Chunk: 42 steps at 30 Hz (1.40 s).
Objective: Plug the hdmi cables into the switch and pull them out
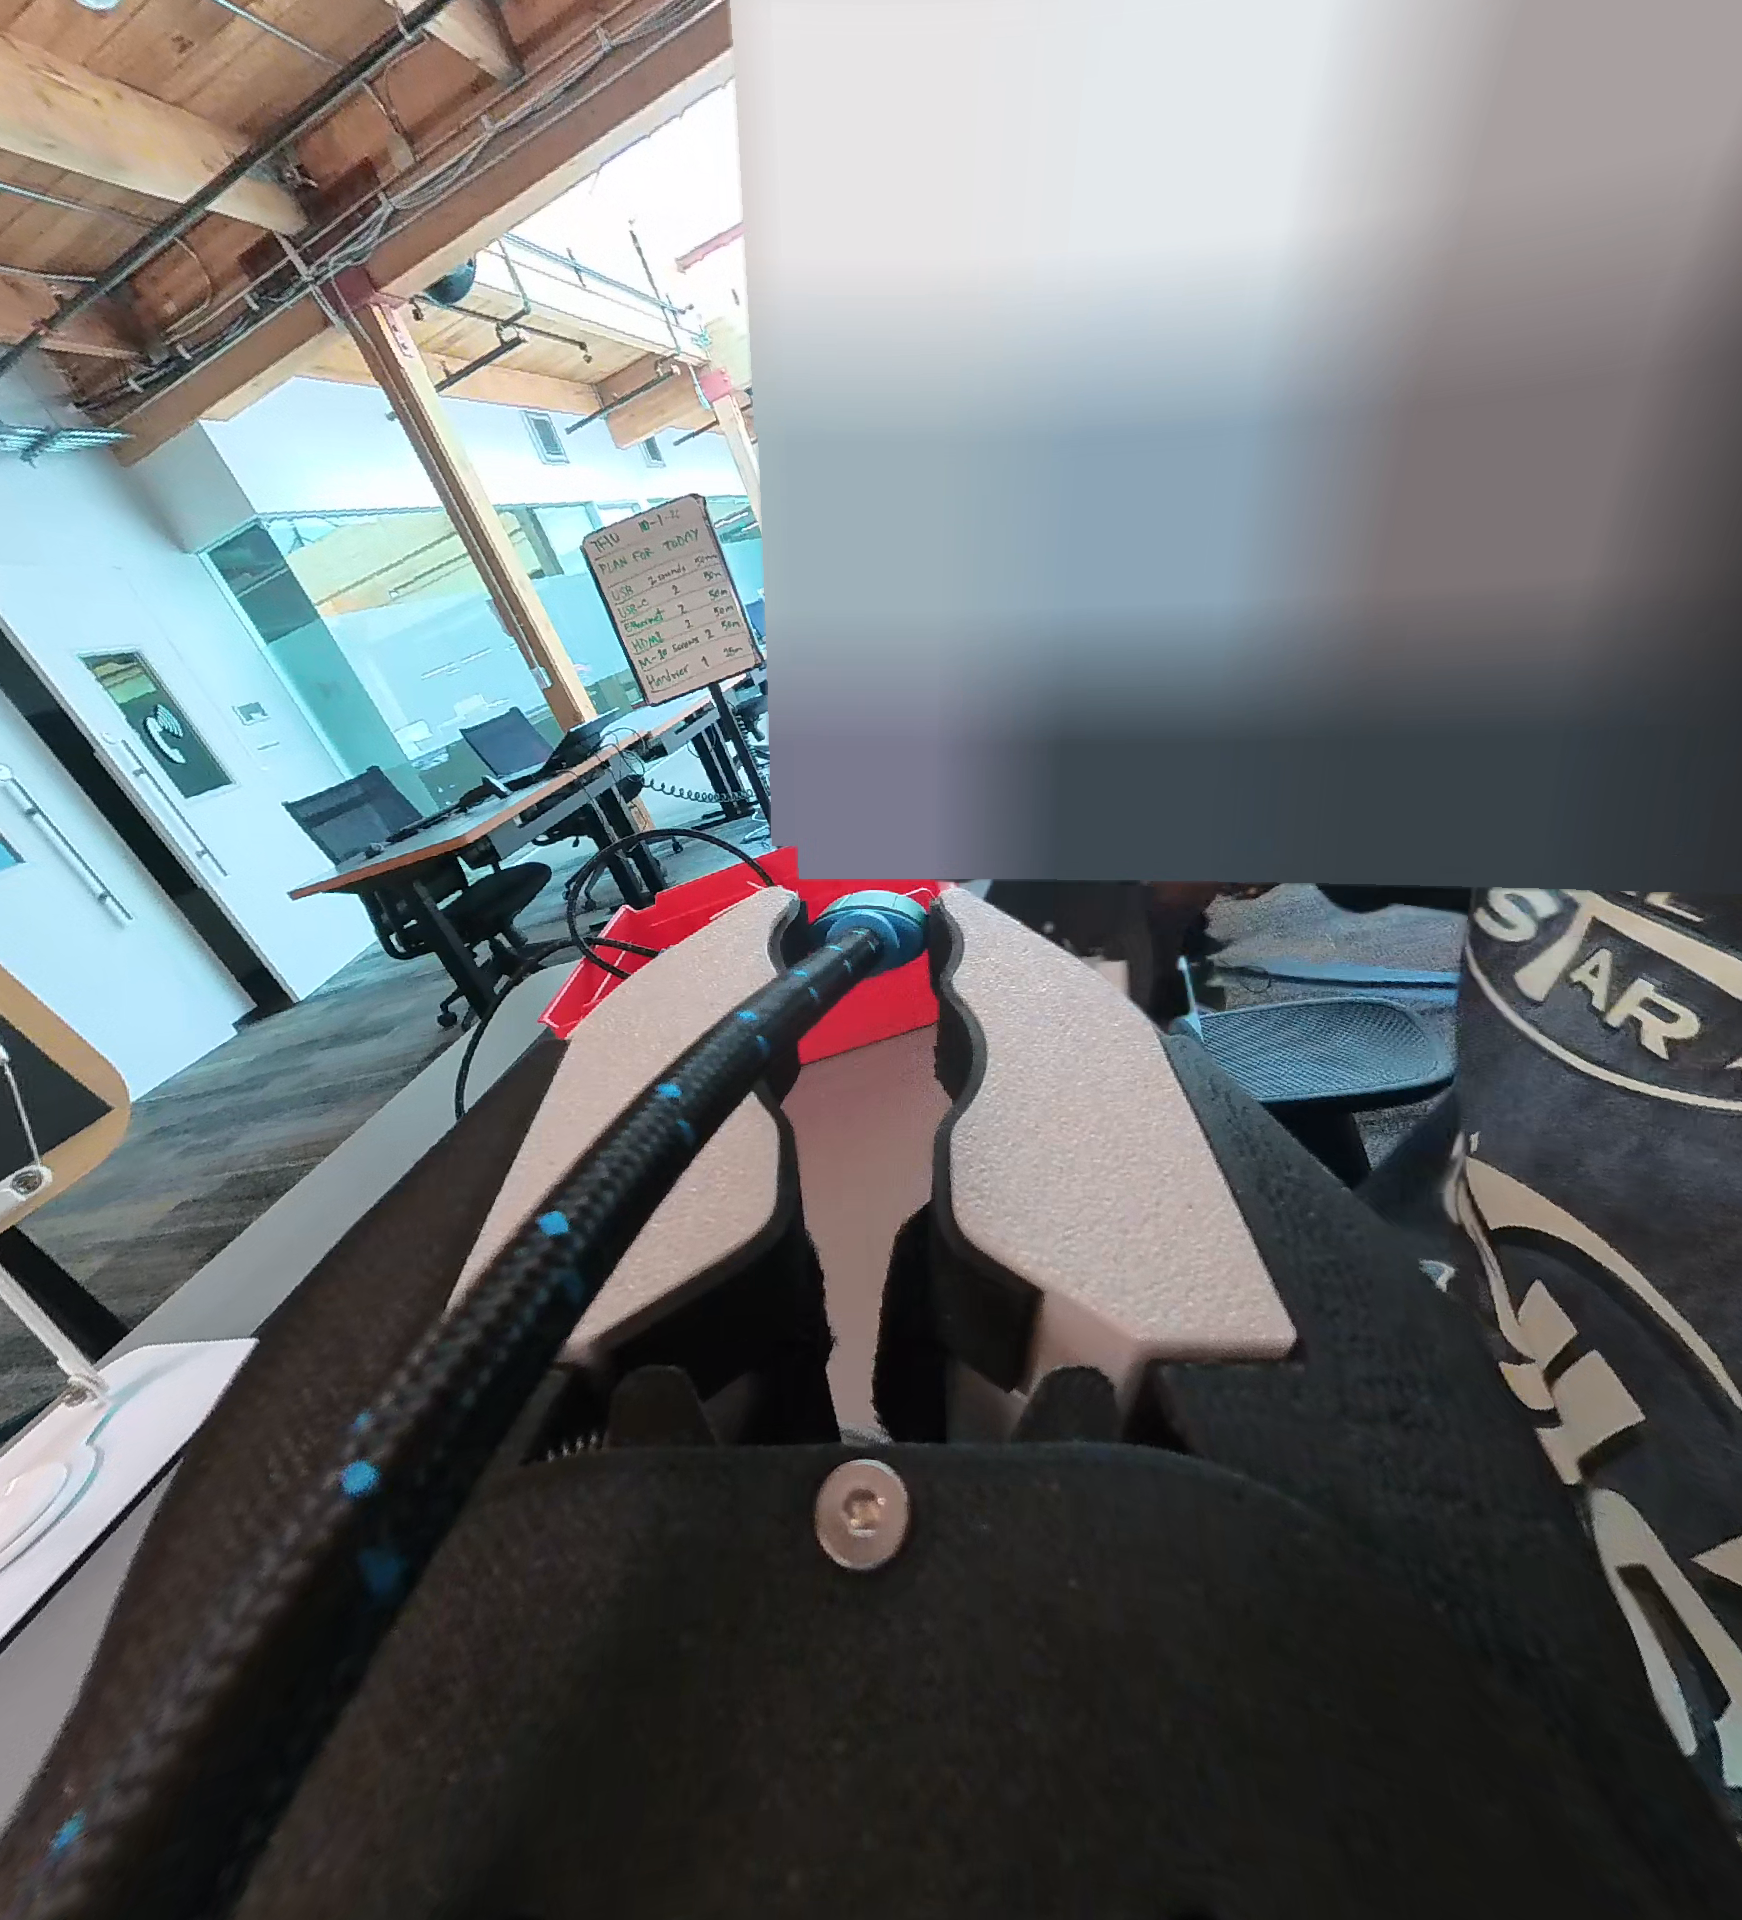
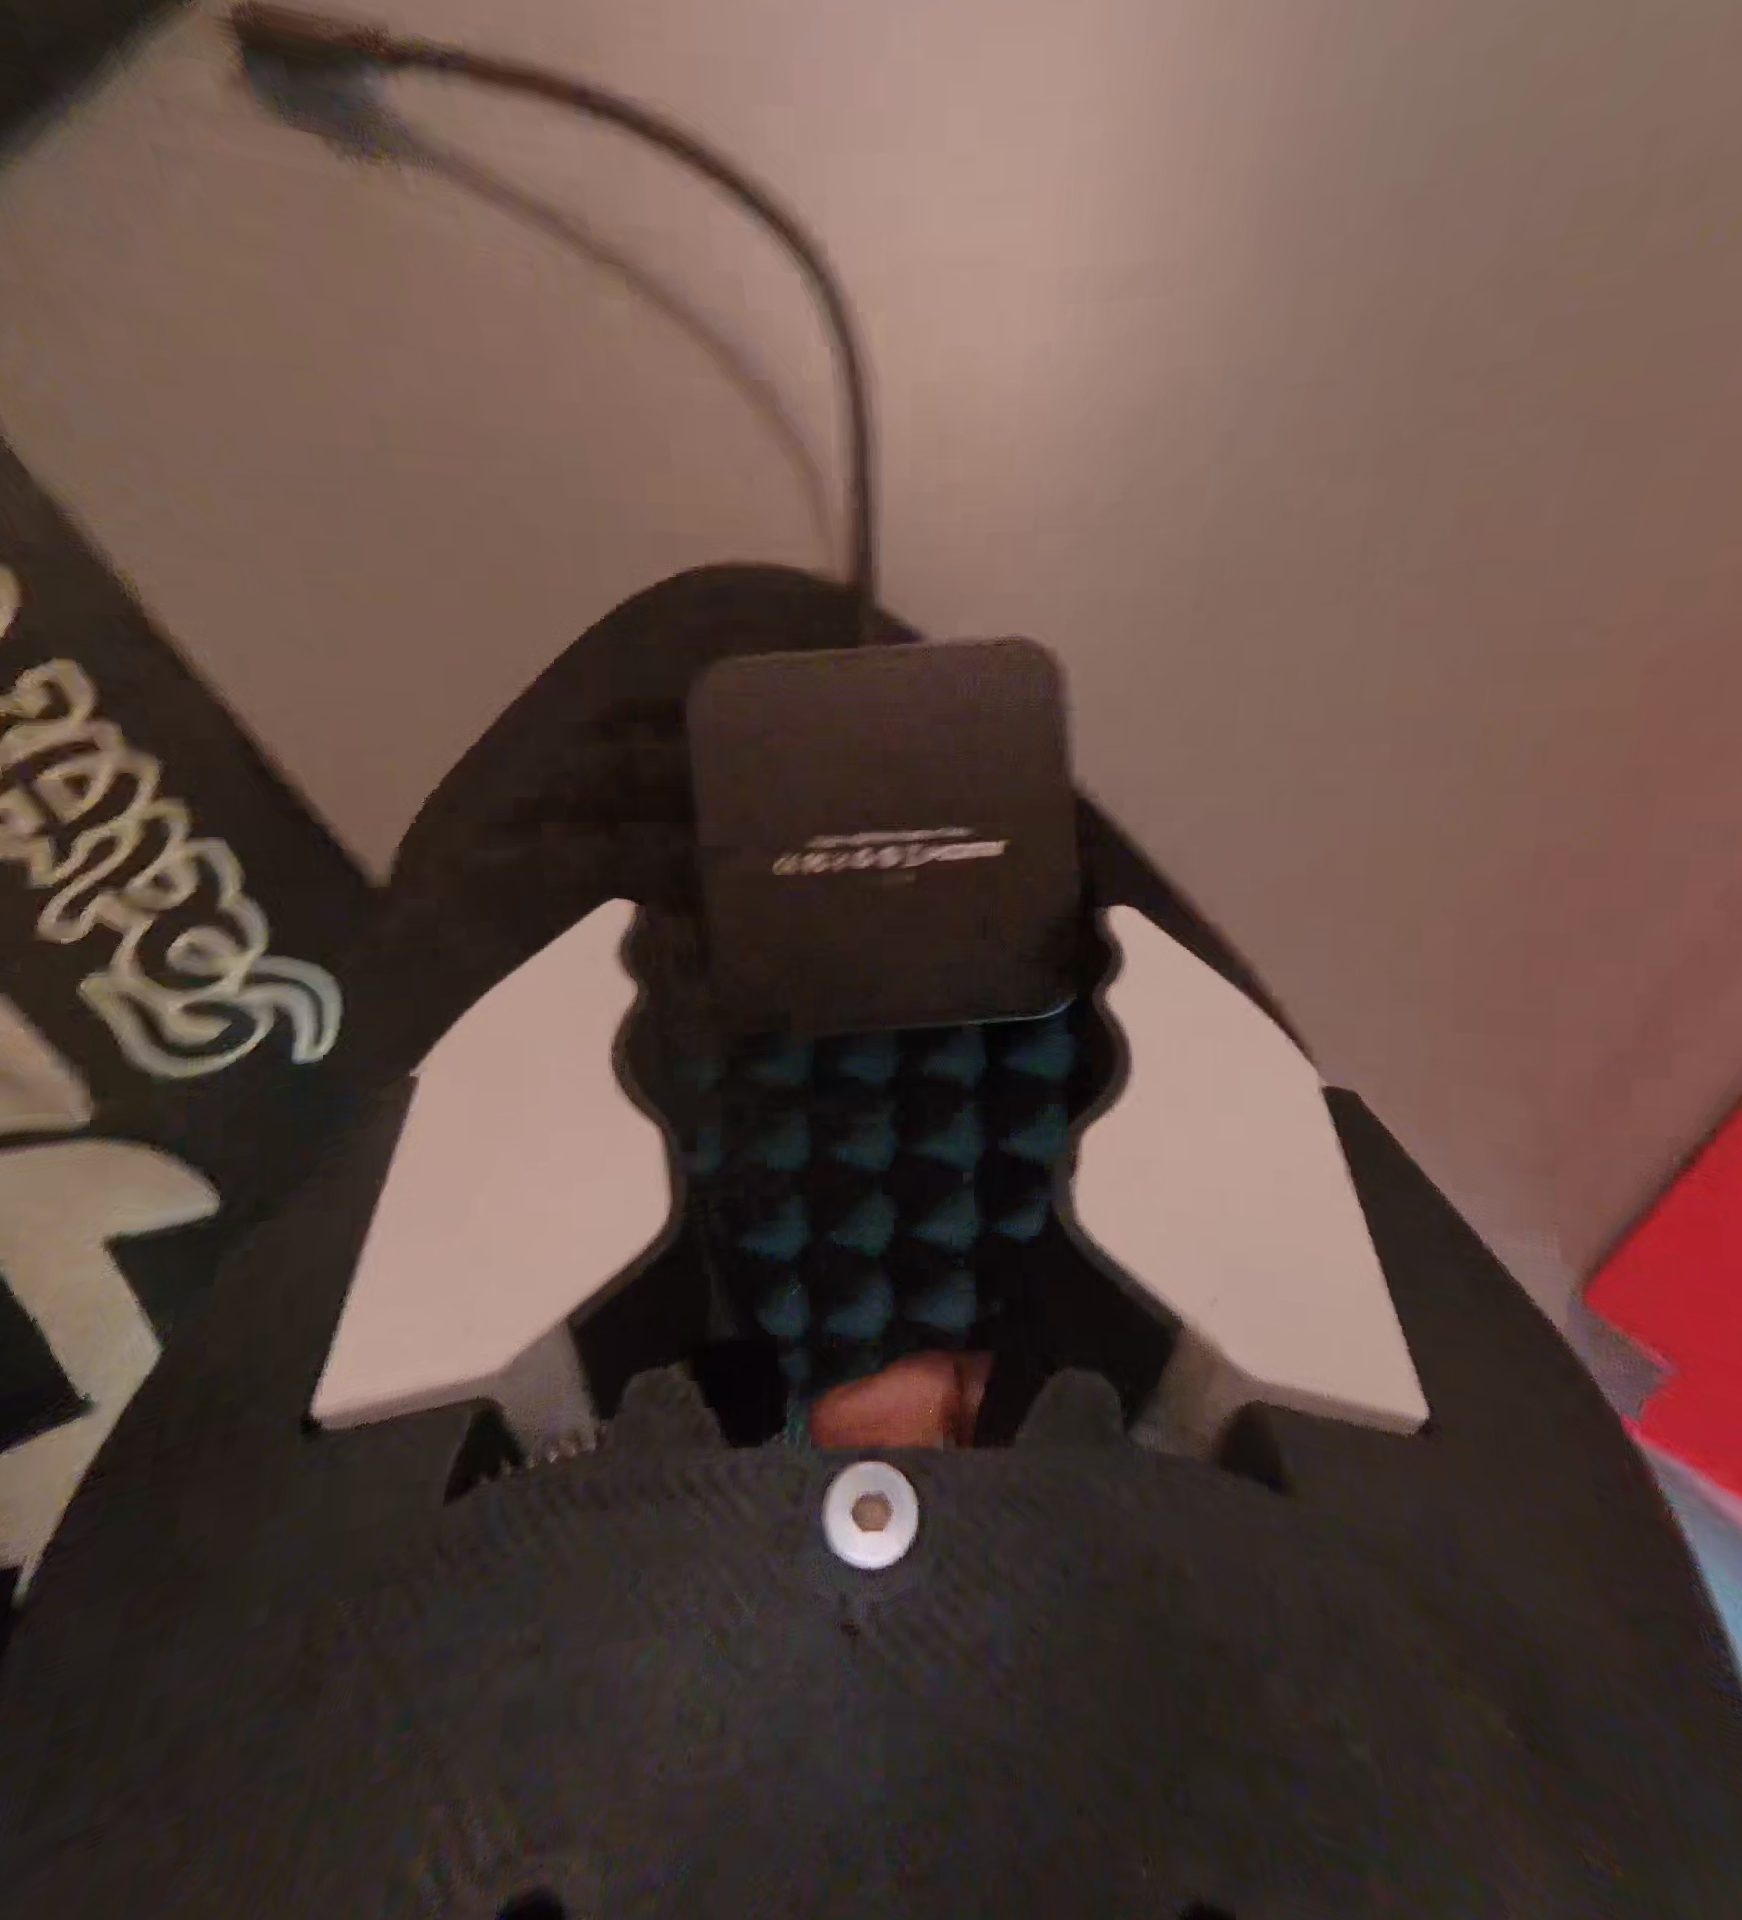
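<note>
- The left gripper (image 1: 865,940), with pale textured fingers on a black body, is clenched on the blue-grey plug end (image 1: 872,925) of a black braided HDMI cable flecked with blue (image 1: 576,1226) — the plug sits right between the fingertips, and the cable trails back over the left finger toward the lower left.
- Just beyond the fingertips lies a red plastic tray (image 1: 877,1013) on a pale table (image 1: 503,1049); a thin black wire (image 1: 597,904) loops at its left edge.
- The right gripper (image 2: 872,956) grasps a small black square switch box with rounded corners (image 2: 882,821) — its near edge sits between the fingertips, above a black pad with teal bumps (image 2: 877,1174).
- A thin black cable (image 2: 846,416) runs from the switch's far side and curves away to the upper left across the beige table surface (image 2: 1314,468).
- A red object's corner (image 2: 1740,1247) shows at the right edge.
- Black cloth with cream printed shapes (image 2: 98,831) fills the left side of the right wrist view.
</note>
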{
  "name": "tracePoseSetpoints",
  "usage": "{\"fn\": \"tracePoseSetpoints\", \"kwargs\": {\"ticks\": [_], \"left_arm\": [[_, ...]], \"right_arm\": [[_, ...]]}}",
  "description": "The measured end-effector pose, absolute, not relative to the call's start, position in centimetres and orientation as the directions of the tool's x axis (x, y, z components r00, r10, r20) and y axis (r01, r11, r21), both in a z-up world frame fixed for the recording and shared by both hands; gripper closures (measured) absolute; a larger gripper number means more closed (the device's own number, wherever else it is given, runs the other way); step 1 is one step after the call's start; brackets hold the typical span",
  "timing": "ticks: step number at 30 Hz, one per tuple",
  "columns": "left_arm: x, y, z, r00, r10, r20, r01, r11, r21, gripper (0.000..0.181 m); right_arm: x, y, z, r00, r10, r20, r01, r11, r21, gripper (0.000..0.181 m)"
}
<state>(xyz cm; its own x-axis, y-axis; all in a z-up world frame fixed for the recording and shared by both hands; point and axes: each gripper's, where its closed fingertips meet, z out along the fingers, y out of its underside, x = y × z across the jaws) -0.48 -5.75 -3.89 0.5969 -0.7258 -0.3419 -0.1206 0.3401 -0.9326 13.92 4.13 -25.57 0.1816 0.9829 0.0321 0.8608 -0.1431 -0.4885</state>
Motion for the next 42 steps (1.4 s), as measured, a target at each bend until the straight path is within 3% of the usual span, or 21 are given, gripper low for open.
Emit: {"fn": "tracePoseSetpoints", "kwargs": {"ticks": [1,4,6,10,16,22,26,33,35,38,42], "left_arm": [[-0.4,-5.7,-3.9,0.596,-0.726,-0.343,-0.122,0.34,-0.933,0.16],[-0.3,-5.8,-3.9,0.592,-0.726,-0.351,-0.13,0.343,-0.93,0.16],[-0.2,-5.9,-3.9,0.587,-0.726,-0.358,-0.135,0.348,-0.928,0.16],[0.0,-5.9,-3.9,0.577,-0.734,-0.358,-0.131,0.349,-0.928,0.16],[-0.4,-5.8,-4.1,0.588,-0.722,-0.364,-0.145,0.348,-0.926,0.16],[-0.6,-5.8,-4.2,0.588,-0.734,-0.34,-0.114,0.341,-0.933,0.159],[0.6,-5.8,-4.6,0.559,-0.754,-0.345,-0.117,0.339,-0.933,0.159],[1.6,-5.5,-4.9,0.53,-0.768,-0.359,-0.127,0.347,-0.929,0.159],[1.6,-5.4,-5.2,0.53,-0.77,-0.356,-0.131,0.34,-0.931,0.159],[1.3,-5.0,-5.7,0.548,-0.757,-0.356,-0.151,0.329,-0.932,0.16],[1.4,-4.8,-6.8,0.552,-0.76,-0.343,-0.163,0.306,-0.938,0.16]], "right_arm": [[14.5,2.9,-25.5,0.149,0.989,0.019,0.882,-0.124,-0.454,0.096],[15.3,-0.8,-24.6,-0.013,0.996,-0.089,0.917,-0.024,-0.398,0.08],[15.2,-0.4,-23.2,-0.147,0.989,0.005,0.898,0.135,-0.418,0.076],[13.6,0.1,-20.4,-0.448,0.883,0.139,0.75,0.456,-0.479,0.093],[12.7,1.3,-24.0,-0.401,0.916,-0.027,0.838,0.355,-0.414,0.088],[12.4,1.0,-25.5,-0.308,0.951,0.038,0.826,0.287,-0.485,0.097],[12.3,0.9,-25.8,-0.325,0.945,-0.013,0.809,0.271,-0.522,0.098],[12.2,0.9,-26.8,-0.335,0.942,0.016,0.889,0.321,-0.325,0.103],[12.2,0.9,-26.6,-0.333,0.942,0.045,0.866,0.325,-0.381,0.104],[12.0,0.8,-25.4,-0.286,0.956,0.059,0.791,0.27,-0.549,0.105],[9.7,0.0,-20.3,-0.257,0.964,0.062,0.527,0.194,-0.827,0.105]]}}
